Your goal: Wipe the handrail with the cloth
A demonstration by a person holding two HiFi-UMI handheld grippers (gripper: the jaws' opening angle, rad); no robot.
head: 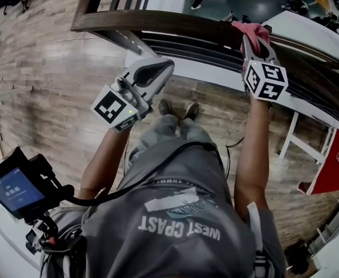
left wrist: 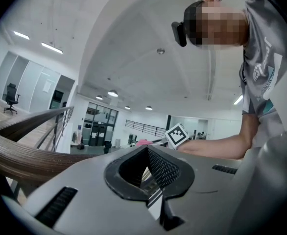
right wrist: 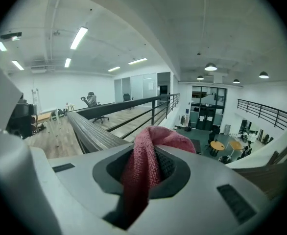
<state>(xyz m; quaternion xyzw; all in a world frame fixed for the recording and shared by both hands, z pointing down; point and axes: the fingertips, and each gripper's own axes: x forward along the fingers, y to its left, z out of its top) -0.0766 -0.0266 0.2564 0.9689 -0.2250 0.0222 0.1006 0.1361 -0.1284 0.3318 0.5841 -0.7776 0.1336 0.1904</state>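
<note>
A dark wooden handrail (head: 158,23) curves across the top of the head view. My right gripper (head: 255,44) rests at the rail, shut on a pink cloth (head: 251,30) that lies bunched on the rail's top. In the right gripper view the cloth (right wrist: 144,158) fills the gap between the jaws and folds over their tip, with the handrail (right wrist: 92,131) running away to the left. My left gripper (head: 161,68) hangs below the rail, on my side of it, apart from it, shut with nothing in it. The left gripper view shows the rail (left wrist: 26,155) at left and the cloth (left wrist: 142,142) far off.
Dark horizontal bars (head: 216,48) run under the handrail above a drop to a lower floor. A white frame (head: 299,138) and a red panel (head: 338,161) stand at right. A small screen device (head: 13,190) hangs at my lower left. Wood floor lies beneath my feet.
</note>
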